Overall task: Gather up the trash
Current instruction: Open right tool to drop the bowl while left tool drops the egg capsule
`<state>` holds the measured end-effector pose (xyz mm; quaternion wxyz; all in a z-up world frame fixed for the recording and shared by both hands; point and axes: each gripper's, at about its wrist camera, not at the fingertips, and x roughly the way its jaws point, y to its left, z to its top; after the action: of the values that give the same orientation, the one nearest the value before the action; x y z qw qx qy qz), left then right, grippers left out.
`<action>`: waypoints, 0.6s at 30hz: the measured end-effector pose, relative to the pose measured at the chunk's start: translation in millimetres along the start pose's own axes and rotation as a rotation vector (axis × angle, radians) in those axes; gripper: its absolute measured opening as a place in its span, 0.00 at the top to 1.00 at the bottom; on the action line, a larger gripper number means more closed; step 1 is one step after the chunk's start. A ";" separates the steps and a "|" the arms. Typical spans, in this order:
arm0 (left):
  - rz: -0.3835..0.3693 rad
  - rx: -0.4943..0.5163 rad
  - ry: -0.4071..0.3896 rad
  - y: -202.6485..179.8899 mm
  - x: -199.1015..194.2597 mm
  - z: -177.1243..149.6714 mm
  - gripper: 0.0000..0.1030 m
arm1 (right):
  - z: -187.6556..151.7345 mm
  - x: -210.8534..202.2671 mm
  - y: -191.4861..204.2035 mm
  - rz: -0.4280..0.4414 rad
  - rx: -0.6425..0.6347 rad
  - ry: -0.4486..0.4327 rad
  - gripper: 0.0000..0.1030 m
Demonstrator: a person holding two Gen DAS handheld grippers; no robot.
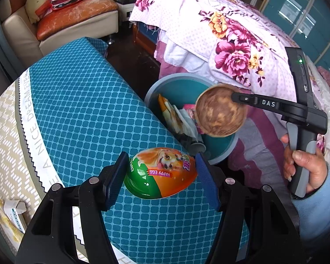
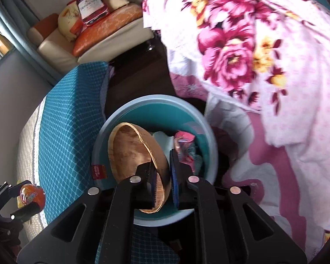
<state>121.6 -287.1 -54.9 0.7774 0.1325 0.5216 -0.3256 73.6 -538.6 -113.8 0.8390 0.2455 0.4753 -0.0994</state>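
Observation:
An orange-and-green egg-shaped "HAPPY EGG" package (image 1: 160, 172) is clamped between the blue pads of my left gripper (image 1: 160, 179), just above the teal tablecloth. The right wrist view shows the same package (image 2: 30, 195) at the lower left. A brown wooden bowl (image 2: 132, 151) hangs tilted over the round teal bin (image 2: 156, 100). Its thin wall stands between the fingers of my right gripper (image 2: 162, 165), which are slightly apart and do not seem to clamp it. From the left wrist view, the bowl (image 1: 220, 110) covers part of the bin (image 1: 156, 88), with the right gripper (image 1: 234, 98) on its rim.
Wrappers (image 1: 173, 114) lie in the bin. The table's teal cloth (image 1: 77, 110) is on the left, and a bed with a floral quilt (image 1: 231, 33) hangs close on the right. A sofa (image 1: 66, 15) stands behind. A small carton (image 1: 13, 206) lies at the table's near left.

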 end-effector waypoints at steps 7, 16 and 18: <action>-0.007 0.003 0.014 -3.2 8.9 2.6 0.38 | -2.0 -9.3 -2.2 -0.020 0.006 -0.030 0.53; -0.015 0.023 0.011 -17.5 18.5 12.9 0.38 | 3.1 -29.7 -2.6 -0.045 -0.003 -0.074 0.25; -0.020 0.029 0.006 -23.1 21.2 18.8 0.38 | 5.3 -32.3 -4.5 -0.046 -0.005 -0.076 0.20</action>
<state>125.6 -322.6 -63.0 0.7707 0.1395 0.5203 -0.3404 58.7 -547.3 -85.6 0.8544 0.2286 0.4490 -0.1269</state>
